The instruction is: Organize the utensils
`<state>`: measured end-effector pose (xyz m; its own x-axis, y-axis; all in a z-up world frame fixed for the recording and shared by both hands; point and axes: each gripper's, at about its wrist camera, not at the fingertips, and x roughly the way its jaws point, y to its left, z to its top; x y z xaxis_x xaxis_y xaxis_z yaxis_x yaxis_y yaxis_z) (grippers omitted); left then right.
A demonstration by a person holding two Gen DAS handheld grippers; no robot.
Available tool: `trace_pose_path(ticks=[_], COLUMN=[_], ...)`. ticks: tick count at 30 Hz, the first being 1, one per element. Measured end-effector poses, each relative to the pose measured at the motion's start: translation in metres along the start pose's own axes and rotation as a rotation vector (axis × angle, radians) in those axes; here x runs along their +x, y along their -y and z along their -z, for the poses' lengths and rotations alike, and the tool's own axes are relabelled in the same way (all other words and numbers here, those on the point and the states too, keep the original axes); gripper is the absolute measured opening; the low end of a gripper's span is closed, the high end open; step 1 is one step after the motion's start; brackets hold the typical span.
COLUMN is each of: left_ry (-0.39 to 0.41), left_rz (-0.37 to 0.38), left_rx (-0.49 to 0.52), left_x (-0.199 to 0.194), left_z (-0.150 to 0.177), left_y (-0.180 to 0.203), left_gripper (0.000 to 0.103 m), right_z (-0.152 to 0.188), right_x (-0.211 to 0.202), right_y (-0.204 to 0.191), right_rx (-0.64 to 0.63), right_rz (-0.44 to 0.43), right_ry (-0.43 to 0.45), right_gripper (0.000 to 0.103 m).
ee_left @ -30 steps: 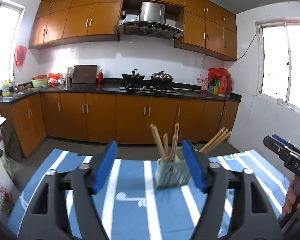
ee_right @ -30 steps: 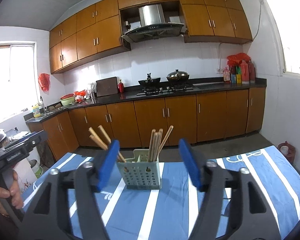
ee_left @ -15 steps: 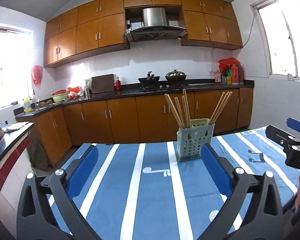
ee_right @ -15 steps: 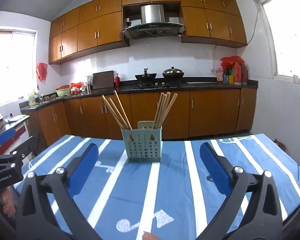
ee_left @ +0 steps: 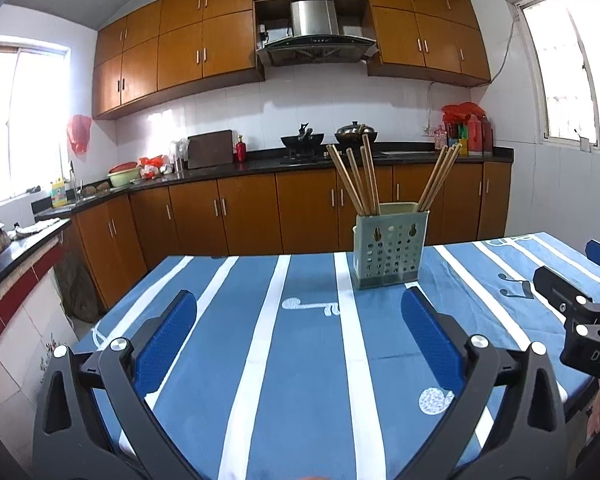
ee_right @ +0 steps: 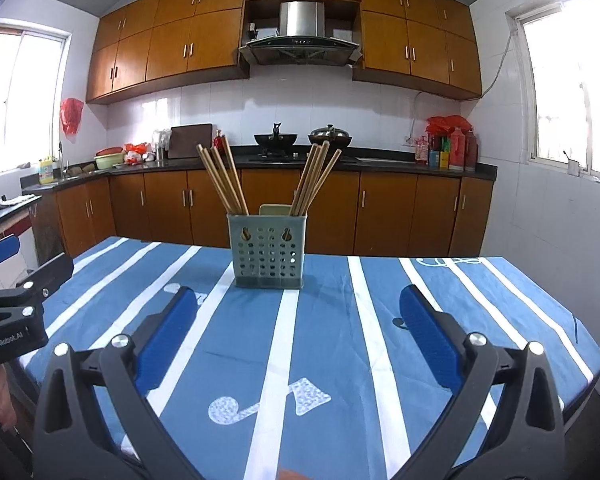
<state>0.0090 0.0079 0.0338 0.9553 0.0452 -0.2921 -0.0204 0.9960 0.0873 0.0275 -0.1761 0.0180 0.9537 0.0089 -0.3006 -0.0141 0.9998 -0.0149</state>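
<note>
The pale green perforated plastic utensil caddy (ee_right: 267, 251) stands upright on the blue, white-striped tablecloth (ee_right: 332, 344), wooden chopsticks (ee_right: 222, 179) fanned in two bunches — sorted, apparently. Left gripper (ee_left: 299, 334) and right gripper (ee_right: 298, 330) hang spread and empty, well short of it — likely because nothing remains loose.

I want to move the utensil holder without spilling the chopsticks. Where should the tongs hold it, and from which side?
Probably best to grip the utensil holder across its two flat side walls, low on the body, coming in level from the near face with the right tongs, which are open and almost facing it. The chopsticks fan out above the rim, so an approach from above would knock them.
</note>
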Motion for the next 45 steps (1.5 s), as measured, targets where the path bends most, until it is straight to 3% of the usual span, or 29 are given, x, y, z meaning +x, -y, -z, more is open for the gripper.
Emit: trace_pose_path(ticks=[45], left_ry=[-0.034], left_rz=[0.048], left_rx=[-0.024], left_x=[0.002], left_z=[0.012], left_y=[0.006], left_gripper=[0.101], right_z=[0.014], right_x=[0.012], right_y=[0.008], right_rx=[0.045], right_rz=[-0.001], right_ry=[-0.038], right_gripper=[0.099])
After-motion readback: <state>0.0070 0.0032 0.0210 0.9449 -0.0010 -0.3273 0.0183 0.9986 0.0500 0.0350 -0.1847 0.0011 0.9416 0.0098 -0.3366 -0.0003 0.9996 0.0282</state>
